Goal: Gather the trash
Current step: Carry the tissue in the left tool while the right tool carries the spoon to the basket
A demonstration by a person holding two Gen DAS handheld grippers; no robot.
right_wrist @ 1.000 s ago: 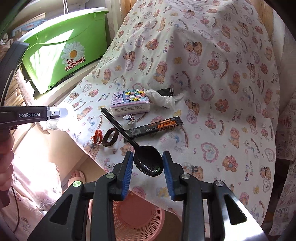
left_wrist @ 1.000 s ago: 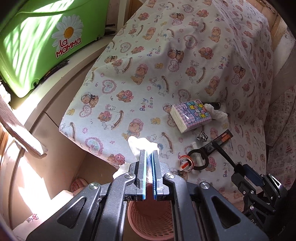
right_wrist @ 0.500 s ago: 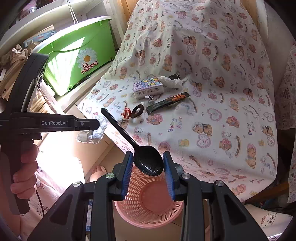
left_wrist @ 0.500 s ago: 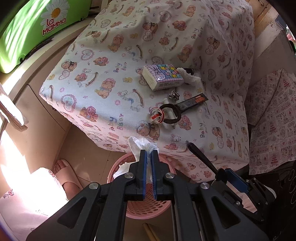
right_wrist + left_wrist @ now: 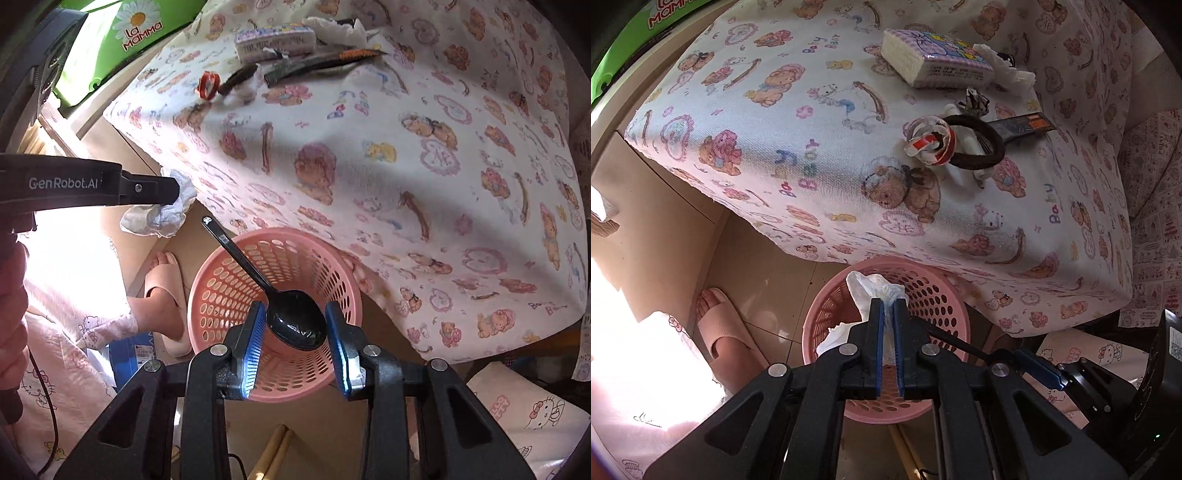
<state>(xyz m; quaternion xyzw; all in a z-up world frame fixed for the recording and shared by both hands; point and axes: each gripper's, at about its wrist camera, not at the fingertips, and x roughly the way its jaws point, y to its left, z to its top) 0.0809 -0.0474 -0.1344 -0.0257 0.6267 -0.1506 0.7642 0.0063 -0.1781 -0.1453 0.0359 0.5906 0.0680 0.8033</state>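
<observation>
1. The left gripper [image 5: 886, 314] has its jaws pressed almost together on a crumpled white paper tissue [image 5: 873, 290]. The tissue sticks out beyond the tips and also hangs to the left of them.
2. Directly under the left tips stands the round pink plastic basket with a perforated wall [image 5: 827, 306], on the tiled floor beside the table edge.
3. The right gripper [image 5: 295, 325] is partly open, and its blue pads clamp the bowl of a black plastic spoon [image 5: 295, 325] from both sides. The handle points forward and to the left, away from the tips, over the basket rim [image 5: 218, 258].
4. In the right view, the tissue appears to hang to the left of the basket, so if it is let go it may fall beside the basket, not inside.
5. The long spoon handle reaches beyond the far rim. If the jaws open here, I think the handle can catch the rim and tip the spoon out on the floor.
6. The two grippers are close together above one small opening, so they may knock each other.
7. A person's foot in a pink slipper [image 5: 720, 325] stands just to the left of the basket; a missed item could land there.
8. More trash lies on the teddy-bear printed cloth [image 5: 820, 140] ahead of the tips: a curled red and white wrapper [image 5: 929, 142] and a dark sachet [image 5: 1021, 127].
</observation>
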